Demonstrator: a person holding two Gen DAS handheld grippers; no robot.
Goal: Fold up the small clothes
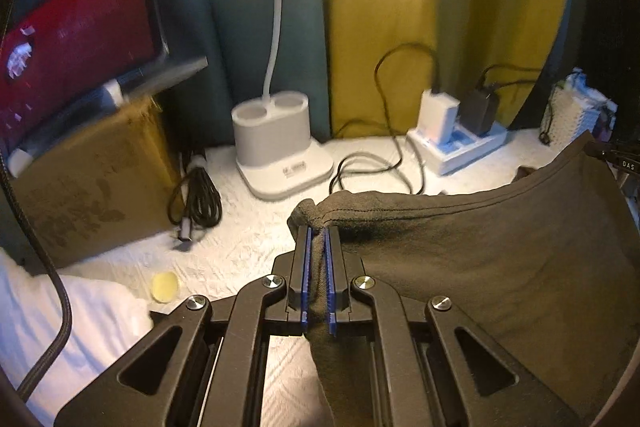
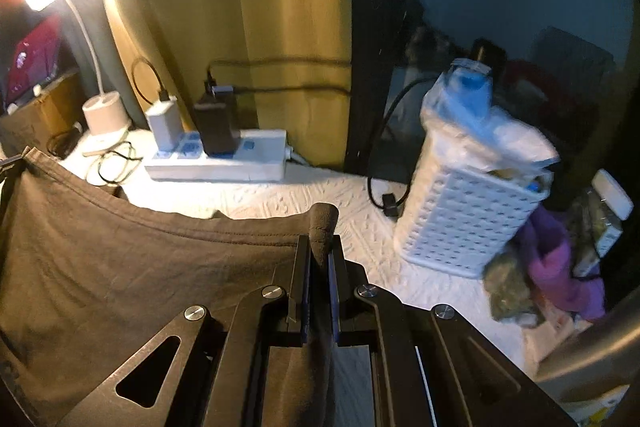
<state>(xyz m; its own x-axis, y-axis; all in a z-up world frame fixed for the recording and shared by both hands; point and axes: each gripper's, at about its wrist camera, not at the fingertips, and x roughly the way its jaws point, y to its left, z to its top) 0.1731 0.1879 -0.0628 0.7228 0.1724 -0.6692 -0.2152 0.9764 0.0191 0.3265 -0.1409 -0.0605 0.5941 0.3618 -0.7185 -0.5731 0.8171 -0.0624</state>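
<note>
Each claw, left claw (image 1: pixel 319 231) and right claw (image 2: pixel 319 241), pinches one hem corner of the dark garment (image 1: pixel 500 247), stretching it flat above the worktop (image 1: pixel 248 243) for folding.

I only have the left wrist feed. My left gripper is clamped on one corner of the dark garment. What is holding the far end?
Observer: The right gripper is shut on the dark garment's other corner.
Operator: Anything near that corner on its outer side?
Observer: A white perforated basket stands close to the right of the gripper.
Operator: What is past the basket?
Observer: Purple cloth is bunched beside it, apart from the garment.
</note>
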